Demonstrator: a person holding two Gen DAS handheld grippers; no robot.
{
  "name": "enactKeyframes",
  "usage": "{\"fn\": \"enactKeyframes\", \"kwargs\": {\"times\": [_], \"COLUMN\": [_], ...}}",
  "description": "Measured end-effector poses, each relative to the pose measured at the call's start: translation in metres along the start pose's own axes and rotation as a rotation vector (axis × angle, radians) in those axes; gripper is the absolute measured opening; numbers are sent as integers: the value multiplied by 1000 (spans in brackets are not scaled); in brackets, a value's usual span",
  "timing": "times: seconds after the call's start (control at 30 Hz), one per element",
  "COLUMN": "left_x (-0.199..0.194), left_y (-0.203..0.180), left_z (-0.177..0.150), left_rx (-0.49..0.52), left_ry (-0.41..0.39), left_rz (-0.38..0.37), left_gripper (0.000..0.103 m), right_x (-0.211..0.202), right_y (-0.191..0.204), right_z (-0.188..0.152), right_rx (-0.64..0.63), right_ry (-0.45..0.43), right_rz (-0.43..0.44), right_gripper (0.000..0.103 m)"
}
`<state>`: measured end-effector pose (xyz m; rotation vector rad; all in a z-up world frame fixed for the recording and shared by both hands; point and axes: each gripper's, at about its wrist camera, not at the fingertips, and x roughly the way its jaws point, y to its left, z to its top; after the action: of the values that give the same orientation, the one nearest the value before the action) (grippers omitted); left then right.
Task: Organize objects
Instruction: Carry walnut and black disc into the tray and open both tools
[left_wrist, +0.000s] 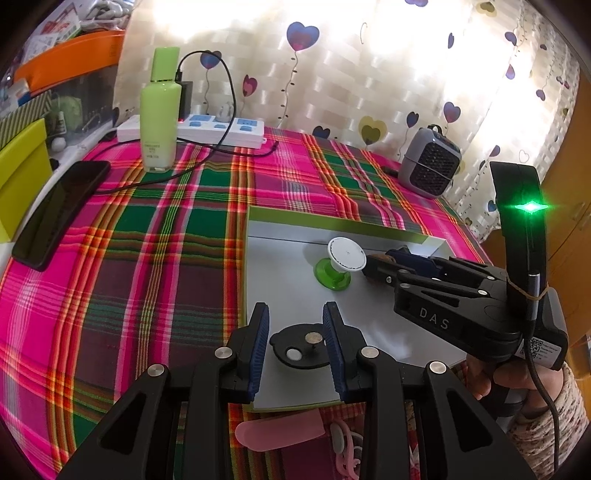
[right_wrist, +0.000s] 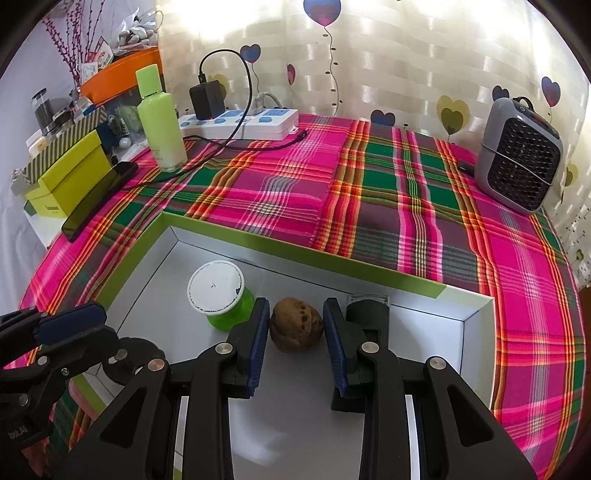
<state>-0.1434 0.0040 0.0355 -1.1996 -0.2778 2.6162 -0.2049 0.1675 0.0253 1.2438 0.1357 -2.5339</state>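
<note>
The plaid cloth (right_wrist: 369, 177) fills both views. On it, at centre, lies the tray (right_wrist: 303, 254). Low in the frame, the right gripper (right_wrist: 295, 332) is wide around the nut (right_wrist: 295, 325). The left gripper (left_wrist: 295, 336) is wide around the black disc (left_wrist: 301, 345).

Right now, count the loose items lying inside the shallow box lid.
4: black disc between the left gripper fingers, green-and-white spool, brown walnut between the right gripper fingers, dark object partly hidden beyond.
</note>
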Motion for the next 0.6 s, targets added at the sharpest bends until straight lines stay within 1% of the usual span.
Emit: {"fn": "enactKeyframes", "kwargs": {"times": [0.2, 0.27, 0.33, 0.37, 0.53, 0.6], "left_x": [-1, -2, -2, -3, -5, -8], "left_y": [1, 1, 1, 1, 0, 0], "left_z": [-1, -1, -1, -2, -3, -3], "left_rx": [-1, 2, 0, 0, 3, 5], "left_ry": [-1, 0, 1, 1, -1, -5], "left_rz": [4, 6, 7, 5, 7, 2], "left_gripper": [29, 29, 31, 32, 34, 37], "right_x": [-3, -4, -7, -9, -17, -20], "right_y": [1, 1, 1, 1, 3, 4], "right_z": [-2, -2, -3, -4, -8, -10], "right_rx": [5, 10, 15, 17, 19, 21], "right_ry": [-5, -8, -14, -19, -30, -32], "right_rz": [-13, -9, -3, -3, -8, -11], "right_gripper": [32, 36, 45, 46, 47, 47]}}
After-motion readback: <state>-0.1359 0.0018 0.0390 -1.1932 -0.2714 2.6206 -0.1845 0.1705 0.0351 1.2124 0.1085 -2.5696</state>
